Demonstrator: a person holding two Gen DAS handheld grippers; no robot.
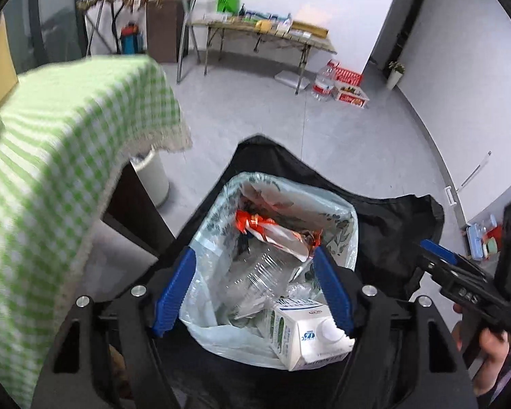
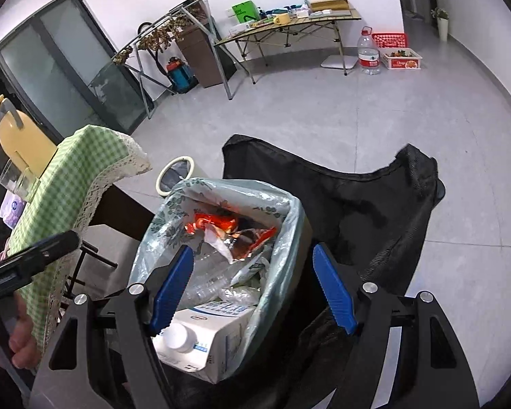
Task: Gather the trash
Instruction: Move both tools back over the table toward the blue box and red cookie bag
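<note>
A pale printed trash bag (image 1: 344, 214) stands open inside a black fabric chair (image 1: 391, 225). In it lie a red snack wrapper (image 1: 255, 221), a clear plastic bottle (image 1: 255, 272) and a white milk carton (image 1: 310, 334). My left gripper (image 1: 253, 255) hangs open over the bag's mouth, its blue pads touching nothing. The right gripper (image 1: 437, 252) shows at the right edge, held by a hand. In the right wrist view my right gripper (image 2: 252, 252) is open above the same bag (image 2: 289, 204), over the carton (image 2: 214, 327) and the wrapper (image 2: 218, 221).
A table with a green checked cloth (image 1: 68, 136) stands close on the left, with a yellow jug (image 2: 20, 136) on it. A white bin (image 2: 175, 170) sits beside the table leg. A folding table (image 2: 289, 24), a water bottle (image 2: 368, 54) and crates line the far wall.
</note>
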